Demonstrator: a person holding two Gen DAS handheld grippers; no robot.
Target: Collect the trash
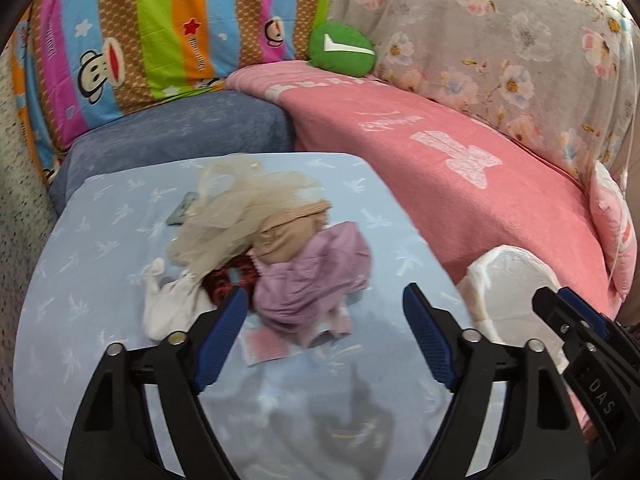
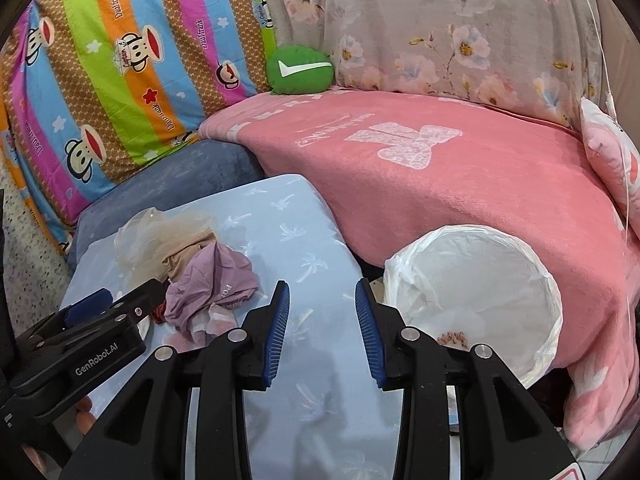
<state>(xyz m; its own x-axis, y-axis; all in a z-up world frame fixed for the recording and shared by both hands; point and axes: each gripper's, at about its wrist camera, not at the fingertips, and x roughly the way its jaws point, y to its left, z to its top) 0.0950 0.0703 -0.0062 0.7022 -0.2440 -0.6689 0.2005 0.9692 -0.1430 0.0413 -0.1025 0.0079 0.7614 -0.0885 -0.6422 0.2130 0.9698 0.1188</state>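
Observation:
A heap of trash lies on a light blue cushion (image 1: 100,280): a crumpled purple wrapper (image 1: 316,276), a beige plastic bag (image 1: 240,216), a tan piece (image 1: 284,240), a dark red item (image 1: 224,284) and white tissue (image 1: 168,308). My left gripper (image 1: 326,308) is open and empty, just in front of the purple wrapper. My right gripper (image 2: 322,300) is open and empty over the cushion (image 2: 288,220), between the heap (image 2: 212,280) and a bin lined with a white bag (image 2: 472,296). The bin also shows in the left wrist view (image 1: 508,280).
A pink blanket (image 2: 440,184) covers the sofa seat behind the bin. A blue-grey cushion (image 1: 180,132), a striped monkey-print pillow (image 1: 140,32), a green round pillow (image 1: 340,50) and a floral cover (image 1: 500,32) line the back. A small dark object (image 1: 182,210) lies by the heap.

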